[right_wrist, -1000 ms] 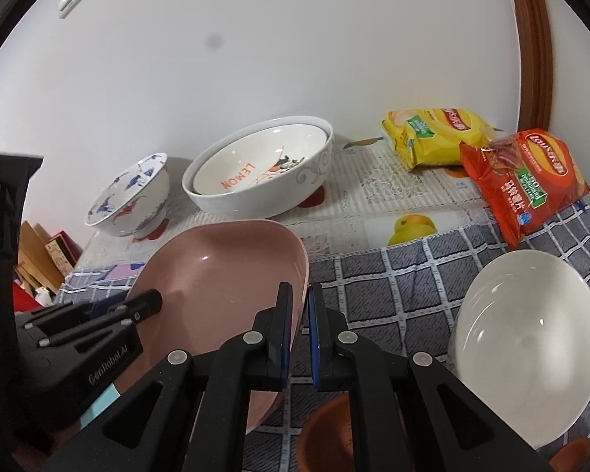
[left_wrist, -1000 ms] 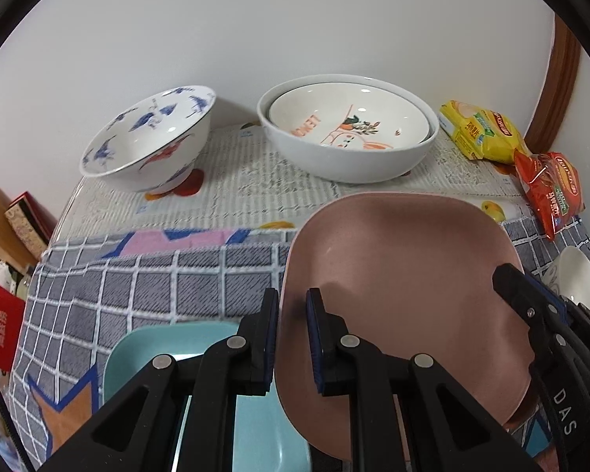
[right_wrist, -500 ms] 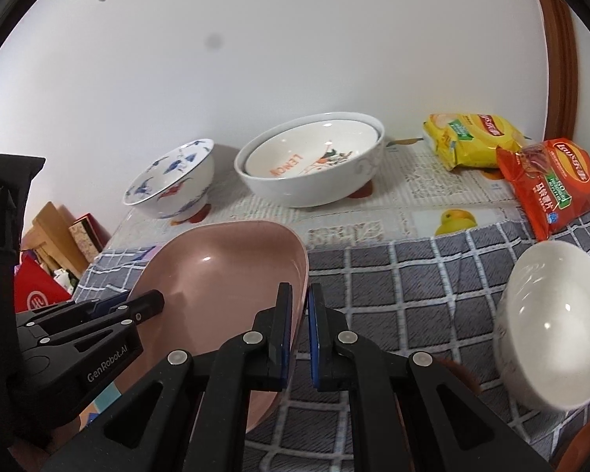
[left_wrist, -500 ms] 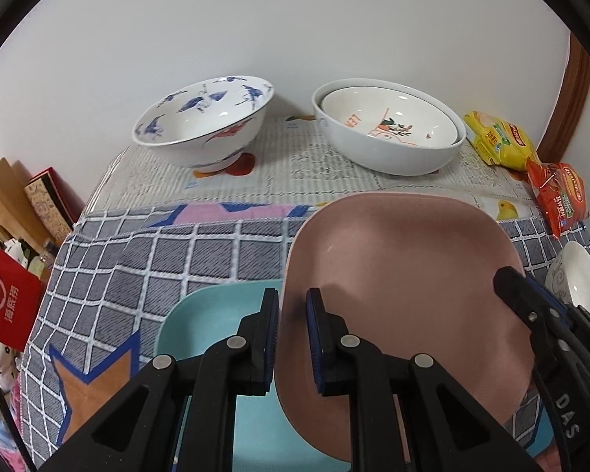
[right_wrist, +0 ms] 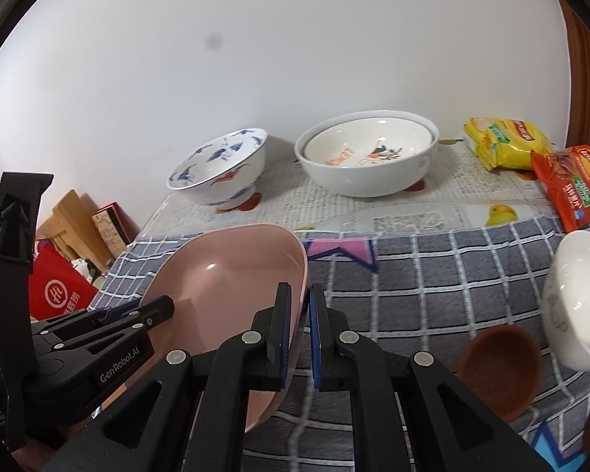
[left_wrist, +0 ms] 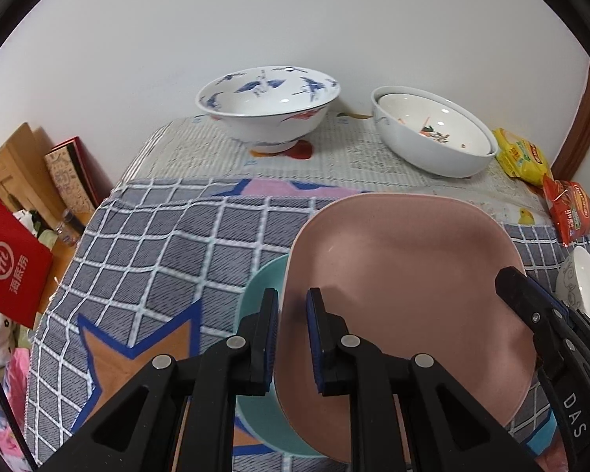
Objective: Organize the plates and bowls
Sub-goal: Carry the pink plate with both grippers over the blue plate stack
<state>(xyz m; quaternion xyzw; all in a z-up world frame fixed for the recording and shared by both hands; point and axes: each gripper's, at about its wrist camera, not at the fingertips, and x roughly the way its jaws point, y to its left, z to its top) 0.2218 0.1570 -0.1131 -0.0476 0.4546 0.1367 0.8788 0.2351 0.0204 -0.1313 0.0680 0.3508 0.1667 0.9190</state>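
I hold a pink plate [left_wrist: 405,275] [right_wrist: 224,275] above the table with both grippers. My left gripper [left_wrist: 293,303] is shut on its left rim and also shows in the right wrist view [right_wrist: 165,306]. My right gripper [right_wrist: 301,295] is shut on the opposite rim; its tip shows at the right of the left wrist view [left_wrist: 507,275]. A teal plate [left_wrist: 261,283] lies on the checked cloth, mostly hidden under the pink plate. At the back stand a blue-patterned bowl [left_wrist: 267,106] [right_wrist: 220,173] and two nested white bowls [left_wrist: 432,137] [right_wrist: 365,157].
A small white bowl [right_wrist: 574,299] [left_wrist: 582,291] and a brown bowl [right_wrist: 499,365] sit at the right. Yellow [right_wrist: 503,141] and orange [right_wrist: 570,181] snack bags lie at the back right. The table's left edge drops to a red bag [left_wrist: 11,267] and wooden boards [left_wrist: 15,165].
Both grippers carried the pink plate leftward together. The bowls at the back slid right in both views, and the teal plate now lies under the pink plate's left part.
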